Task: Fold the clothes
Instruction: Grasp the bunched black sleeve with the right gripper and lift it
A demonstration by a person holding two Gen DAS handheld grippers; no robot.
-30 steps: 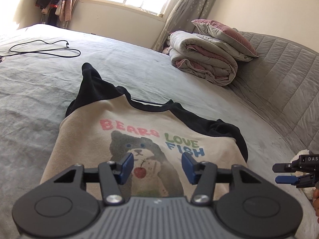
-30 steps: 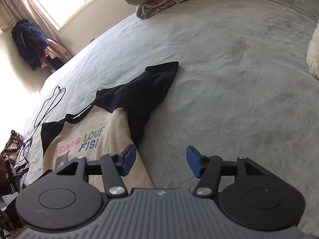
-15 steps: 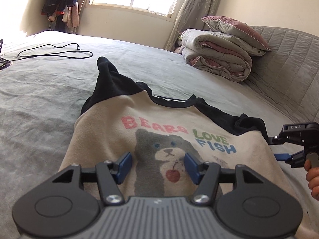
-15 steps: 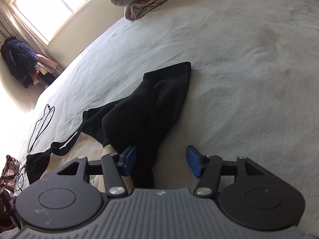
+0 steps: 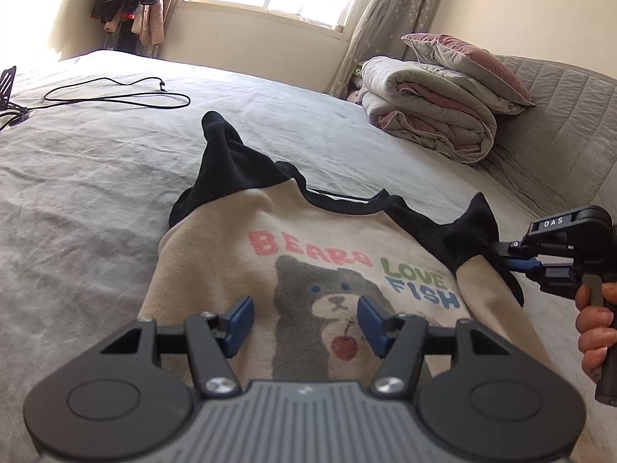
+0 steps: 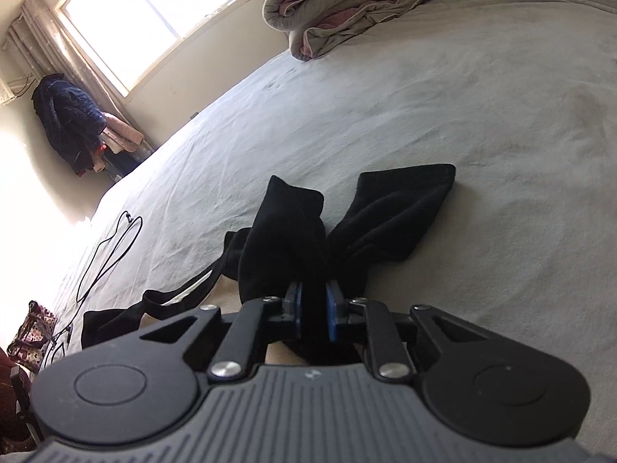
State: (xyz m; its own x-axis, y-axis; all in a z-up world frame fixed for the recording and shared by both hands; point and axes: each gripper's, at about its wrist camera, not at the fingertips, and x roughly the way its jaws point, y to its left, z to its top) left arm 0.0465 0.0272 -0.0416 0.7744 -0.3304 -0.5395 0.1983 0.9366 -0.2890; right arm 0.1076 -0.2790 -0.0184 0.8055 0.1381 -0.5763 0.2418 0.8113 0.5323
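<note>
Two grippers work over a cream sweatshirt [image 5: 308, 270] with black sleeves and a bear print, which lies face up on a grey bed [image 5: 96, 193]. The left gripper [image 5: 304, 322] hovers over the bear's chest with its blue pads apart and nothing between them. At three o'clock in that view, the right gripper [image 6: 313, 308] is closing its jaws, pads pressing a bunched fold of the black sleeve [image 6: 385, 216]. A folded duvet [image 5: 428, 115] sits at one o'clock, a black cable [image 5: 115, 96] at ten.

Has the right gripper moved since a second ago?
Yes. In the right wrist view the right gripper has advanced from the shirt's beige hem to the black sleeve, jaws closing on it; the folded quilt looms nearer.
</note>
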